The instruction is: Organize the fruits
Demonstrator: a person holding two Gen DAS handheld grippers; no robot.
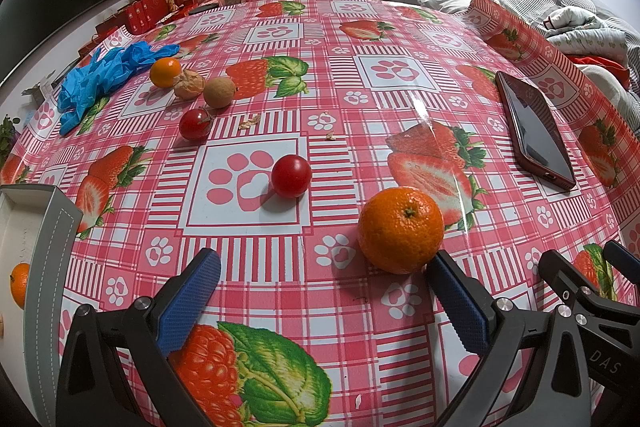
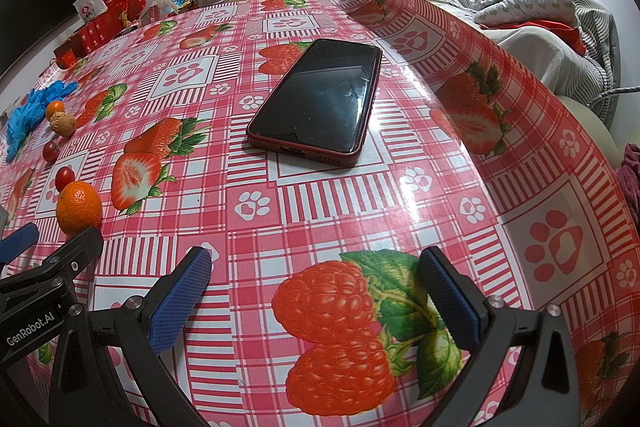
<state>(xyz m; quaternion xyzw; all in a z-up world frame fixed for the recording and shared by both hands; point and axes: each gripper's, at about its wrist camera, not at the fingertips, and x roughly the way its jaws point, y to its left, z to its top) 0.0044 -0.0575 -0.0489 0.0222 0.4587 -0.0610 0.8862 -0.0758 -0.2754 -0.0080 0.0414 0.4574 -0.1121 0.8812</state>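
Both views are bright and evenly lit by indoor light from overhead, with a cool cast. The glossy pink-and-white checked plastic tablecloth (image 1: pixel 320 99) throws white glare: a thin streak at about 3 o'clock of centre in the left wrist view, and a broader sheen at 4 o'clock in the right wrist view (image 2: pixel 416 195). The flat red-cased phone with its dark glass screen (image 2: pixel 324 99) mirrors a pale haze. Shadows are short and soft; the round orange mandarin (image 1: pixel 401 229) casts one toward 8 o'clock. Fisheye bending bows the table into a dome, and black vignette fills the corners. Focus is sharp nearby; the far room at 12 o'clock is softer.
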